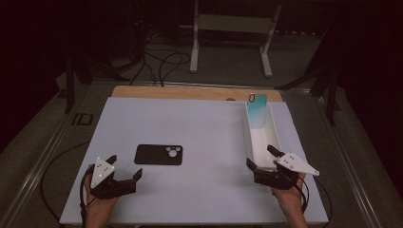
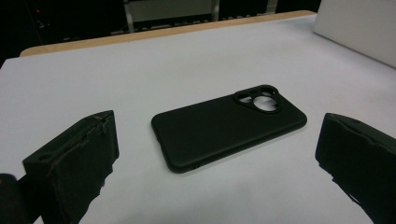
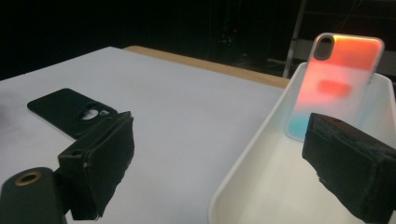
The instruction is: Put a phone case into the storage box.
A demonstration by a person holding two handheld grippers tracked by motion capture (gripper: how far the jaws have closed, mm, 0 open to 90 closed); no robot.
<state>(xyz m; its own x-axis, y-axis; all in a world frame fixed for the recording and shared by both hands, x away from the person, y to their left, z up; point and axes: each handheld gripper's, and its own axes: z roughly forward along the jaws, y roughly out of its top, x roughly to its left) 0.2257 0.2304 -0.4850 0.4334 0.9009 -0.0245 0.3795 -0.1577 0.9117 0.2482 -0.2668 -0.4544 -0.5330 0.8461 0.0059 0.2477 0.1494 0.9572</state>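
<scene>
left gripper (image 1: 124,173) sat at the near left of the table (image 1: 199,128), fingers (image 2: 74,161) wide apart w/ nothing btwn them, aimed at the black phone case (image 1: 158,154). that case lay flat, camera cutouts toward the right, just beyond the fingers and untouched. it's thin and flush on the table, so a level approach would prob. shove it away rather than get under an edge; fingers would need to tilt down onto its sides, else it slides or flips.

further right, the white tray (image 1: 275,135) ran near-to-far along the right side. the coloured phone case (image 1: 257,111) stood leaning against the tray's far end wall, upright-ish.

right gripper (image 1: 262,160) was at the tray's near end, fingers (image 3: 348,165) apart and holding nothing; one looked to be over the tray's inside, the other outside its left wall. risk here: closing or pushing fwd could catch that wall and drag the light tray, which prob. tips the leaning case over. also reach to that case is long inside a narrow tray, so knocking a wall seems likely.
</scene>
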